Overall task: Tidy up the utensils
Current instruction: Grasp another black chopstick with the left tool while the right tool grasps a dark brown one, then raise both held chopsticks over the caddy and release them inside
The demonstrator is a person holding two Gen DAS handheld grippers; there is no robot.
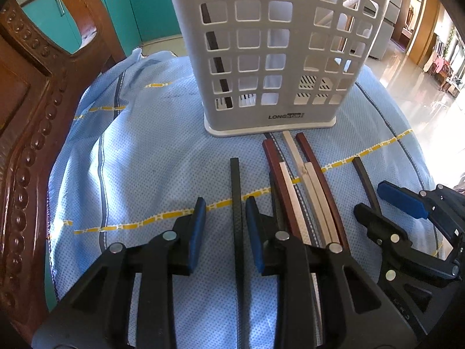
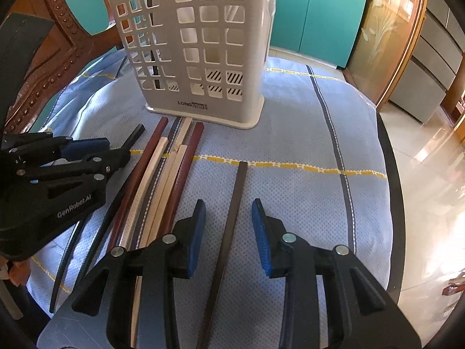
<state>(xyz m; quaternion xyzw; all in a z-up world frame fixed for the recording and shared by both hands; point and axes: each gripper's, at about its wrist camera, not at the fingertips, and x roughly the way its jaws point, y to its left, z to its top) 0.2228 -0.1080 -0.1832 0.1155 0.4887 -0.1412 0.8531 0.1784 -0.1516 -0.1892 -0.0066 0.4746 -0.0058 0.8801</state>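
A pale grey slotted utensil holder [image 1: 270, 58] [image 2: 197, 58] stands upright at the back of the blue cloth; a dark chopstick [image 1: 216, 55] leans inside its left compartment. In the left wrist view my left gripper [image 1: 228, 232] is open, and a black chopstick [image 1: 236, 197] lies flat between its blue pads without touching them. My right gripper [image 2: 229, 232] is open too, straddling a dark brown chopstick [image 2: 232, 209] on the cloth. Between the two lies a loose bunch of red-brown and cream chopsticks [image 1: 299, 180] [image 2: 165, 174]. Each gripper shows in the other's view: right gripper [image 1: 380, 203], left gripper [image 2: 116, 149].
A blue dotted cloth [image 1: 145, 160] with yellow and grey stripes covers the round table, whose dark edge [image 2: 392, 174] curves down the right. A carved wooden chair [image 1: 35, 116] stands close on the left. Teal cabinets [image 2: 319, 14] and a glossy floor lie beyond.
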